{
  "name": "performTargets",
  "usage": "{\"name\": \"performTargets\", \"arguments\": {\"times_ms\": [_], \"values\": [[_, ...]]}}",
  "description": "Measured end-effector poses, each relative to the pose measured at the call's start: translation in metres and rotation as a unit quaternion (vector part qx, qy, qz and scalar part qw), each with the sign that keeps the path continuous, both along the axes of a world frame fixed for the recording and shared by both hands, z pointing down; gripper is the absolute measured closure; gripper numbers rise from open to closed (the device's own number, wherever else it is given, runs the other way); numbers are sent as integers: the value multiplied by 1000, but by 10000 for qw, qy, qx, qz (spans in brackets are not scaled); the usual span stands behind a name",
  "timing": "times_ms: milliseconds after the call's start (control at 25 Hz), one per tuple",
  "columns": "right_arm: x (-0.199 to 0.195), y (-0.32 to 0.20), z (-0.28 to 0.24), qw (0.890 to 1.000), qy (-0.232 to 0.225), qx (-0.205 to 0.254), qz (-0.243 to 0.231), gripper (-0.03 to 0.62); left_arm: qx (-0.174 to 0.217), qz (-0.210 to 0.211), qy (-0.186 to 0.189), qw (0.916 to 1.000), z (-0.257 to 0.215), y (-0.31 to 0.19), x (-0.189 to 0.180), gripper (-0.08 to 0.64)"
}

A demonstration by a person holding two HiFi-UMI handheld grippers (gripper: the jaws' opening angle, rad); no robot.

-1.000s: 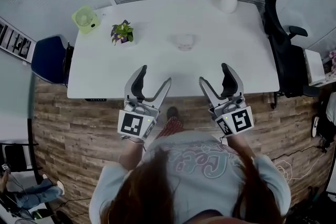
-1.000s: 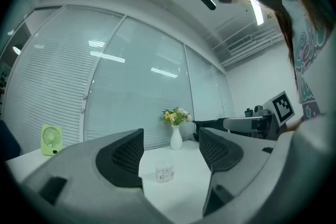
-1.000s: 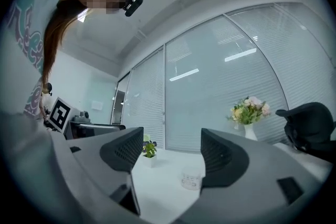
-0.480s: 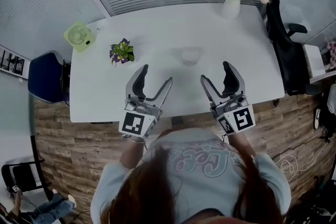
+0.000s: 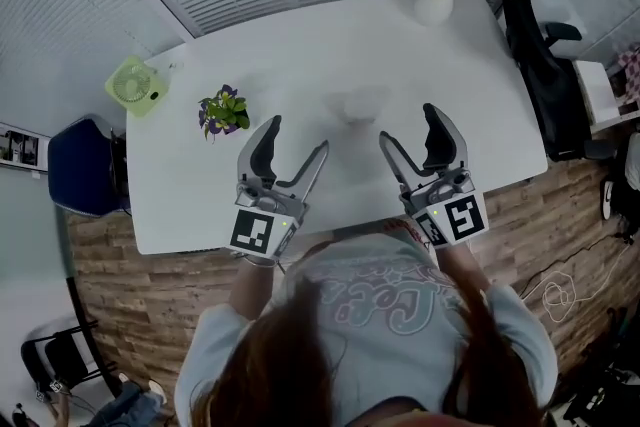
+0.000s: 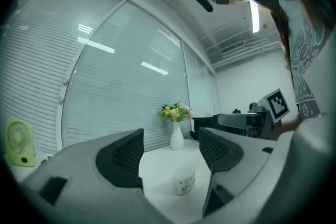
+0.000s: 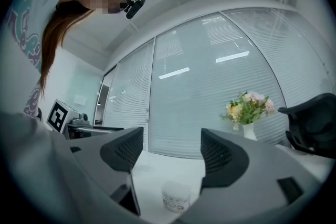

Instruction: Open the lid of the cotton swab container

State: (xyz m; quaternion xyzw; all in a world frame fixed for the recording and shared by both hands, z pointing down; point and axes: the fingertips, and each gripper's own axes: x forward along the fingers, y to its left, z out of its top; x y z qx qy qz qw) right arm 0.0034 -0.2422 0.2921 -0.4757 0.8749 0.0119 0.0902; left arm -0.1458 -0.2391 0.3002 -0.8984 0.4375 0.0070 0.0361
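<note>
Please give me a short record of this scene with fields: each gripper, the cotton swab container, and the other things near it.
left gripper: open, empty, over the table's near side
right gripper: open, empty
cotton swab container: upright on the table, ahead of both grippers, untouched, lid seemingly on
other items: flower vase, small potted plant, green fan
</note>
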Motion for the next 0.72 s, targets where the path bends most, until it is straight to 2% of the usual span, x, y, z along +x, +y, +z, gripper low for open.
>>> {"name": "performTargets", "arguments": {"times_ms": [440, 600, 720], "values": [[12, -14, -7, 9993, 94, 42, -351, 262, -48, 141, -84, 9999, -2, -7, 27, 259], [15, -18, -3, 9990, 159, -29, -411, 262, -320, 305, 15, 9990, 14, -16, 34, 259], [18, -19, -3, 9990, 212, -64, -399, 262, -477, 416, -66, 9980, 27, -23, 39, 259]]}}
